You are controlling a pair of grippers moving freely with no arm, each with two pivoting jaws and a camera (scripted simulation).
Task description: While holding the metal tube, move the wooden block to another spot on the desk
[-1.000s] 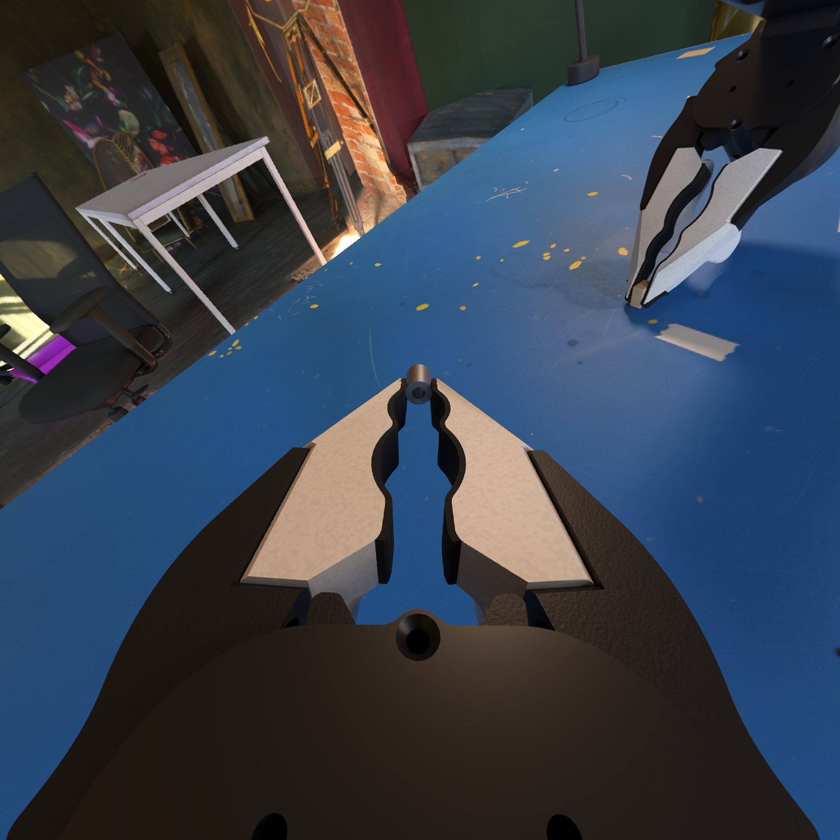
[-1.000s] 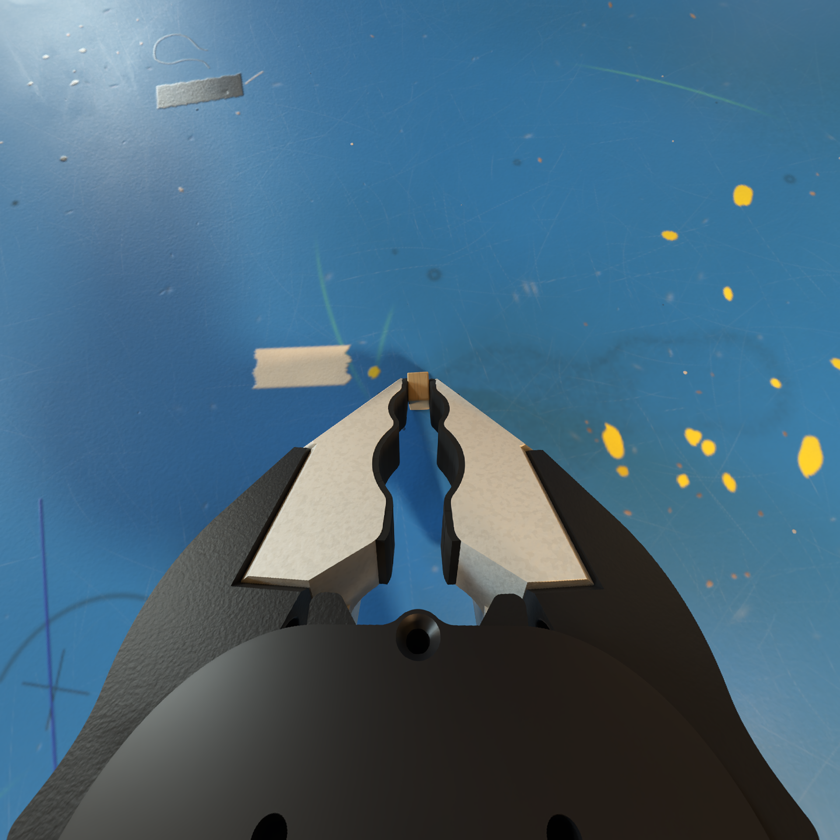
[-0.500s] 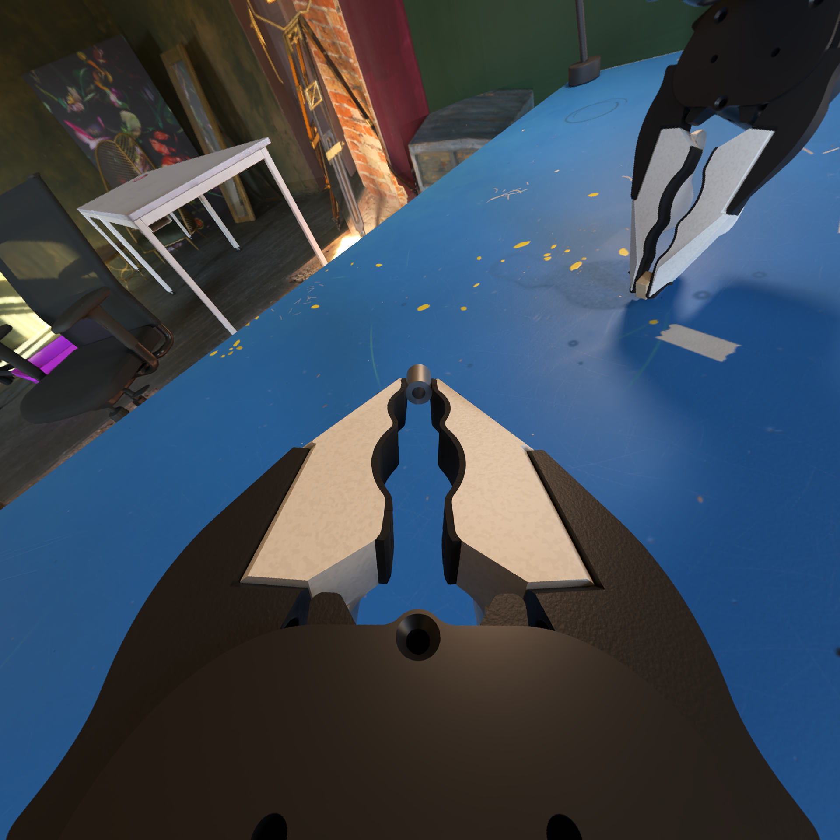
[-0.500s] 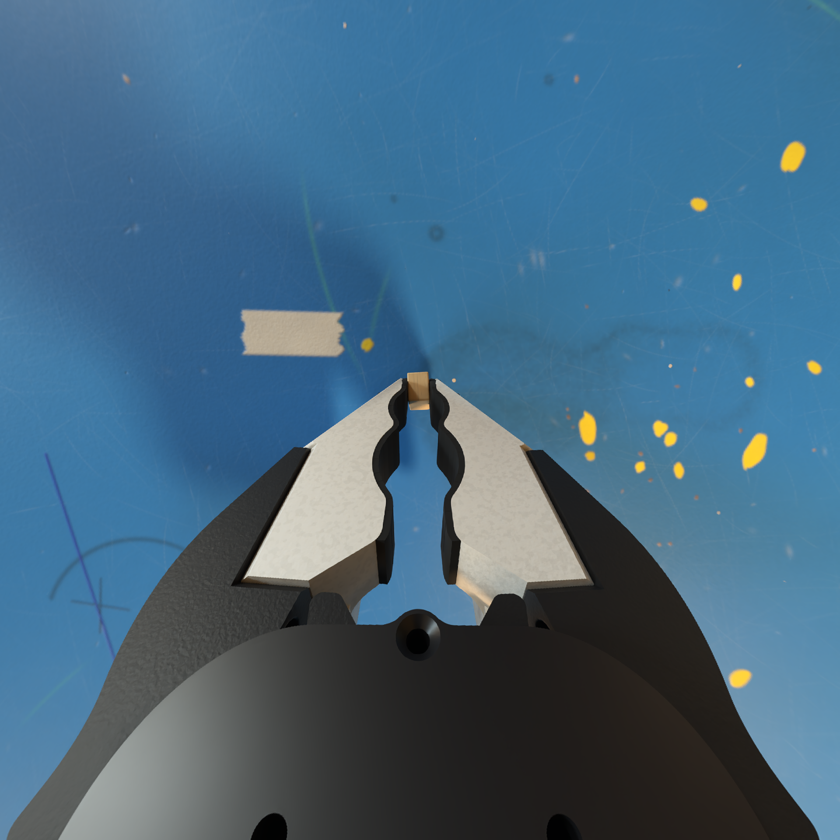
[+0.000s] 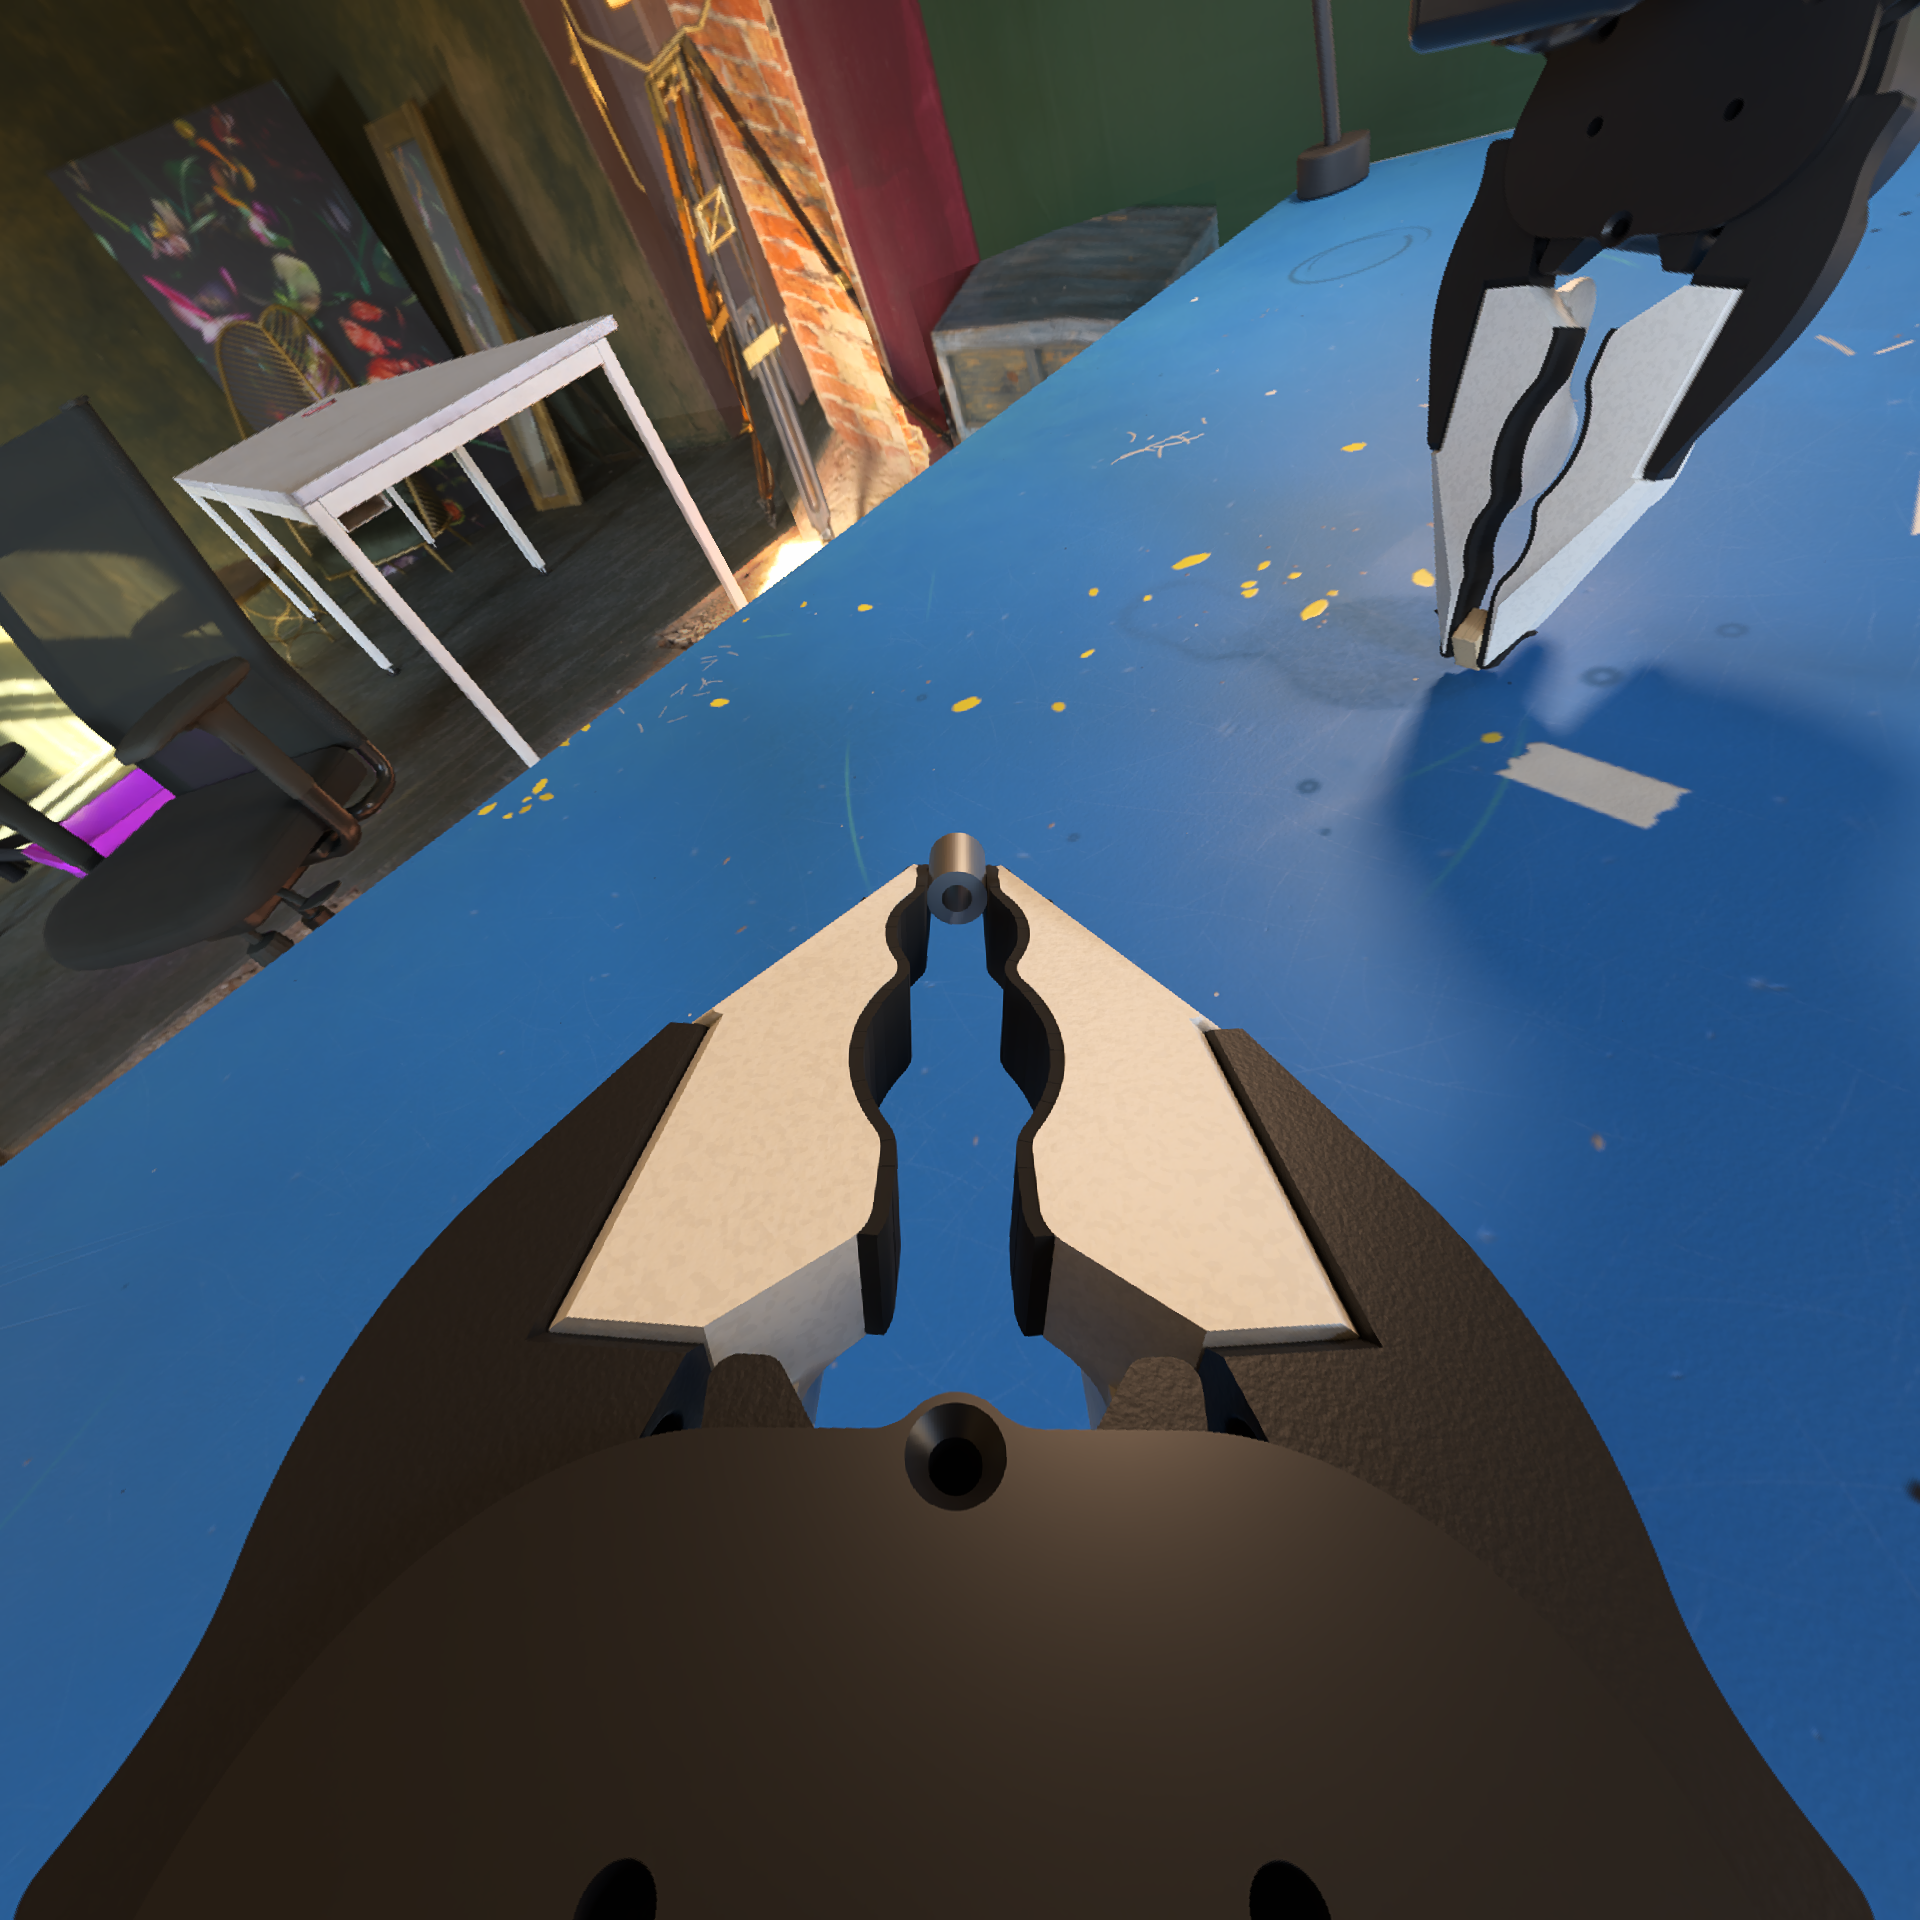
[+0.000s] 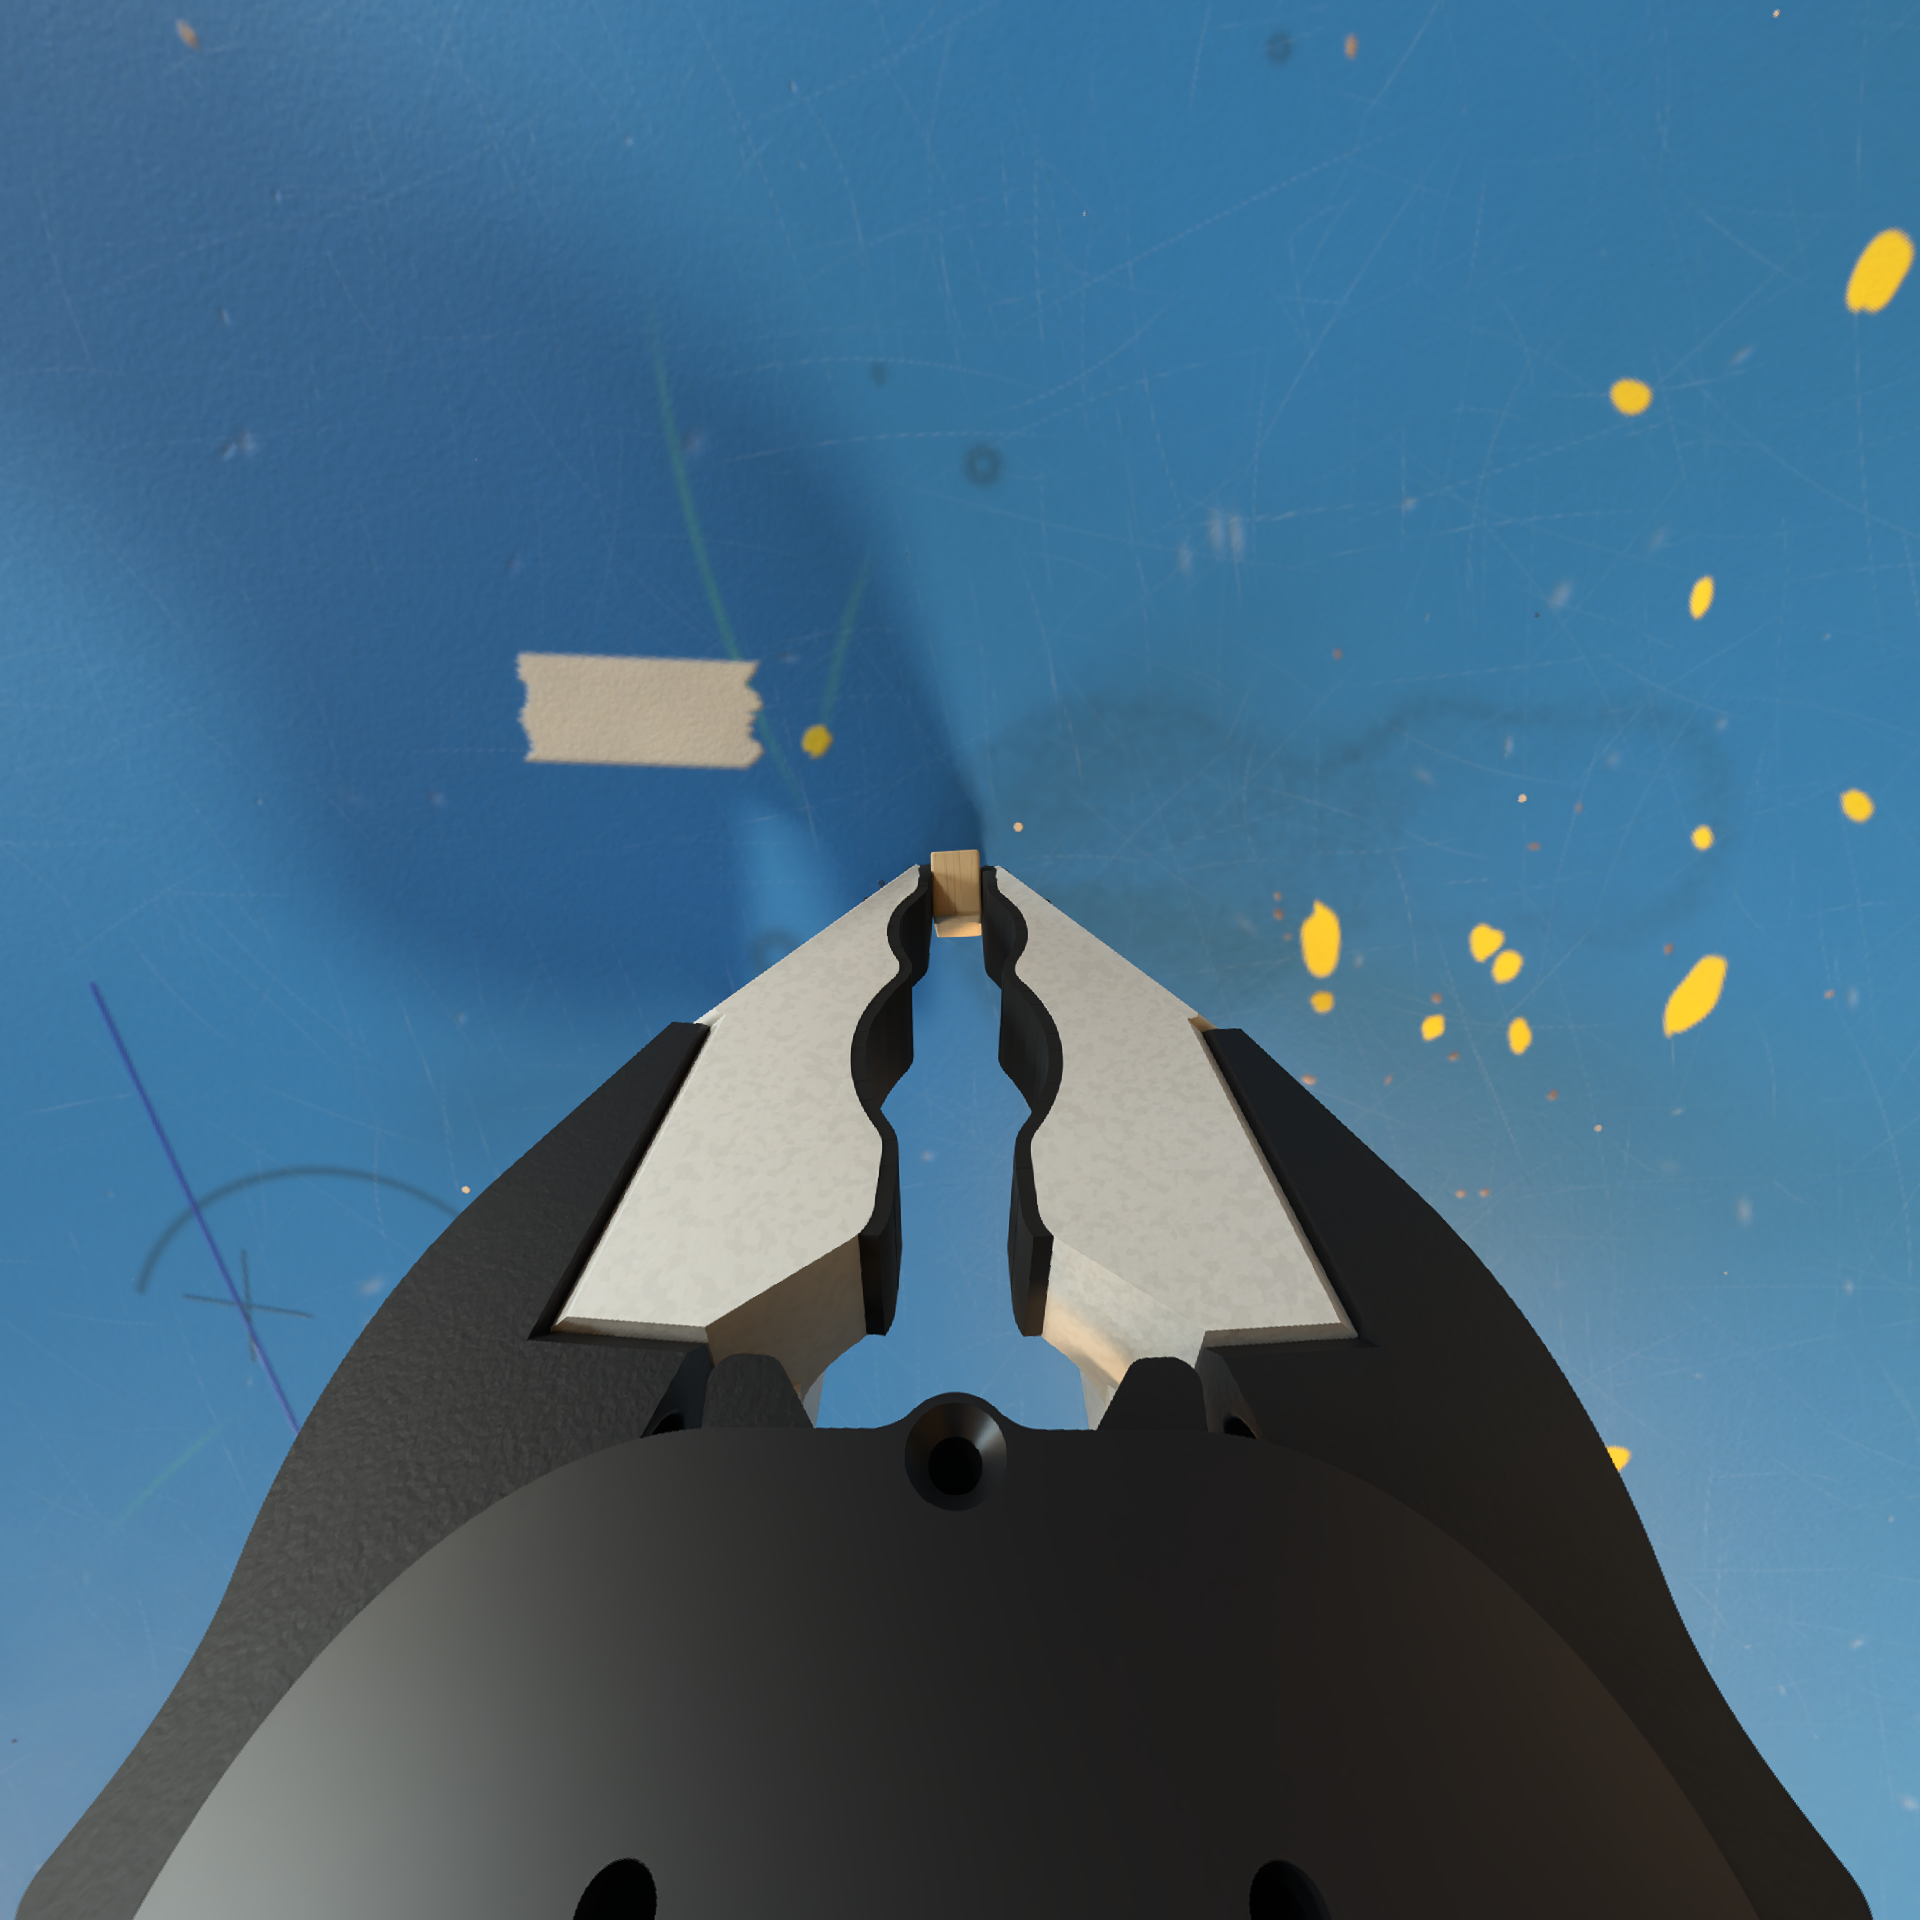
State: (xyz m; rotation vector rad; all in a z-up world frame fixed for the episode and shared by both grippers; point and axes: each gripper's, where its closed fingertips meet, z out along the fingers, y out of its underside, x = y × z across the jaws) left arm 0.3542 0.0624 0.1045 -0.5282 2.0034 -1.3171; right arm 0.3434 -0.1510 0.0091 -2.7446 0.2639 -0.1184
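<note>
My left gripper (image 5: 956, 894) is shut on a short grey metal tube (image 5: 957, 881) at its fingertips, above the blue desk (image 5: 1143, 1039). My right gripper (image 6: 956, 894) is shut on a small pale wooden block (image 6: 955, 885) at its fingertips, pointing down at the desk (image 6: 416, 312). The right gripper also shows at the upper right of the left wrist view (image 5: 1470, 649), with the block (image 5: 1467, 637) between its tips, close over the desk surface.
A strip of beige tape (image 6: 639, 710) lies on the desk left of the block; it also shows in the left wrist view (image 5: 1590, 784). Yellow paint spots (image 6: 1496, 956) dot the desk. The desk's left edge (image 5: 520, 800) drops to a floor with a white table (image 5: 416, 416) and a chair (image 5: 187, 831).
The right gripper with the block has turned more upright and shifted right and a little farther away over the desk. The left gripper and tube have not moved.
</note>
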